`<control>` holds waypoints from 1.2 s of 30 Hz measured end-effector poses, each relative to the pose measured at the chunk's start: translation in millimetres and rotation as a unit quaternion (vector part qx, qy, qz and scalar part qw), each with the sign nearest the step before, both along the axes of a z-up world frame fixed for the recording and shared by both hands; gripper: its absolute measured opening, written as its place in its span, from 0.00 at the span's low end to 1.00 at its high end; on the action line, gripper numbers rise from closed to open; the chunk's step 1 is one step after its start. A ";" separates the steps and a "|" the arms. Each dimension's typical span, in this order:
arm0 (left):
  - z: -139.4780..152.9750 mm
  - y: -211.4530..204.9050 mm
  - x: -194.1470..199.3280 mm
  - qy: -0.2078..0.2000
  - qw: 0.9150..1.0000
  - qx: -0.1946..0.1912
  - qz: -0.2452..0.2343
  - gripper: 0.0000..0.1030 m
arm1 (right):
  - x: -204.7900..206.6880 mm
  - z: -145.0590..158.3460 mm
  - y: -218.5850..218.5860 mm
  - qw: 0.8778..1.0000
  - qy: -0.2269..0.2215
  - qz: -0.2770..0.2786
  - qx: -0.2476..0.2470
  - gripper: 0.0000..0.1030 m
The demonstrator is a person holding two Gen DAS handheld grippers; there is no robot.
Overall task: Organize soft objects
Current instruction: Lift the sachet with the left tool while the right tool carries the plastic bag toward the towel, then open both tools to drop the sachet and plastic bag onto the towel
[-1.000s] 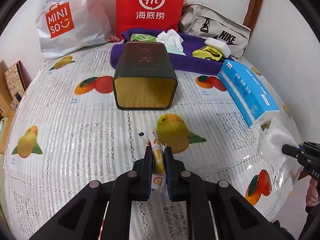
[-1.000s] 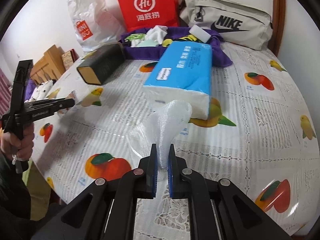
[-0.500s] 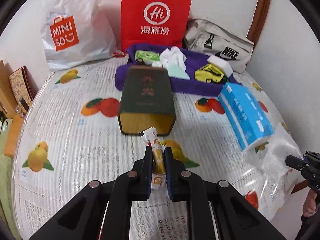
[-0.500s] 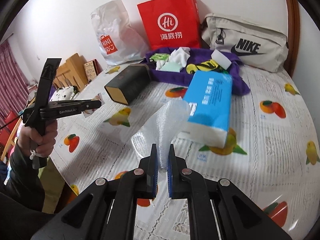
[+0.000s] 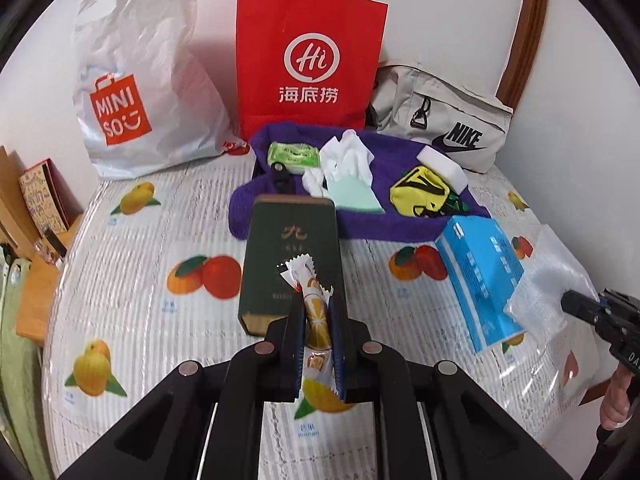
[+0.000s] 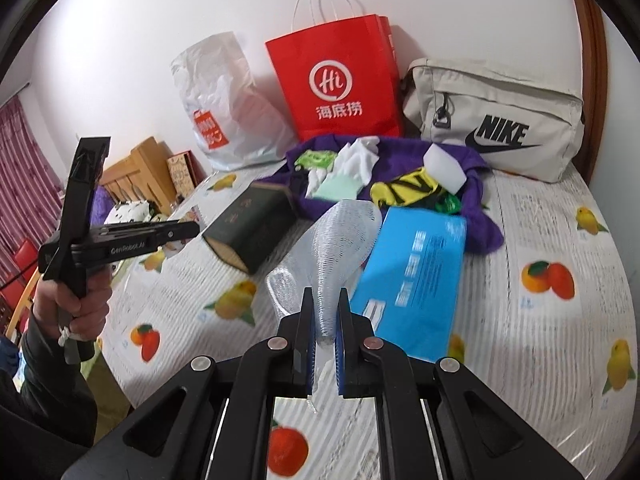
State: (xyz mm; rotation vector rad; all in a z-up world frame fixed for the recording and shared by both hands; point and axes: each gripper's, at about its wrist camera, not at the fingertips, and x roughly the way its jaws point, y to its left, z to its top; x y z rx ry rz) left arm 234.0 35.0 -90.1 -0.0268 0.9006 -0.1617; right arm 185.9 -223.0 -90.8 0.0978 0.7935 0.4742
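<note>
Both of my grippers have risen off the tablecloth since a second ago, and the green tin box [image 5: 294,264] has slid lower in the left wrist view, so its open mouth now sits behind my fingers. My left gripper [image 5: 317,334] is clenched on an orange-printed snack sachet [image 5: 311,308], pinched at its middle with the crimped top sticking up; I judge I hold it there so it hangs straight for posting into something. My right gripper [image 6: 324,328] is clamped on the lower edge of a clear mesh-textured plastic bag [image 6: 340,236], which stands up floppy above the jaws; a grip at the edge should let the mouth fall open.

Working left to right across the table [image 5: 132,320]: a white Miniso bag [image 5: 136,92] and a red paper bag [image 5: 310,60] lean on the wall. In front of them a purple towel [image 5: 400,220] carries a green wet-wipe pack [image 5: 294,155], white cloth [image 5: 346,156], a yellow fabric piece [image 5: 420,194] and a white sponge block [image 5: 442,164]. A grey Nike bag [image 5: 444,120] sits behind, and a blue tissue pack [image 5: 484,276] lies just right of the box.

That tissue pack lies close beside my hanging bag, and the box stands directly ahead of the sachet; I'd watch both on any forward move.
</note>
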 end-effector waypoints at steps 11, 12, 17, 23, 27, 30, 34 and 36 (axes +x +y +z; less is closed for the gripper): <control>13.6 2.0 44.7 -0.007 1.000 0.003 0.003 0.11 | 61.3 7.3 -1.9 1.000 -0.015 -0.009 -0.009 0.08; 14.7 2.4 50.4 -0.008 1.000 0.003 0.003 0.11 | 70.6 7.3 -2.0 1.000 -0.015 -0.011 -0.009 0.08; 15.1 3.2 81.6 -0.003 1.000 0.008 0.007 0.11 | 106.7 7.9 -0.1 1.000 -0.018 -0.018 -0.013 0.08; 10.7 -1.0 113.0 0.001 1.000 0.006 0.004 0.11 | 152.4 5.3 7.8 0.999 -0.022 -0.023 -0.022 0.08; 6.3 -5.3 131.2 0.006 1.000 0.008 0.001 0.11 | 179.1 0.7 11.7 0.999 -0.021 -0.028 -0.030 0.08; 4.3 -6.4 141.9 0.007 1.000 0.004 0.000 0.11 | 201.6 -3.4 15.0 0.999 -0.018 -0.031 -0.033 0.08; -2.0 -9.4 159.1 0.015 1.000 -0.003 -0.003 0.11 | 225.7 -14.3 19.6 0.998 -0.005 -0.034 -0.052 0.08; -6.0 -10.6 165.6 0.021 1.000 -0.009 -0.004 0.12 | 235.6 -25.6 20.9 0.997 0.015 -0.037 -0.065 0.08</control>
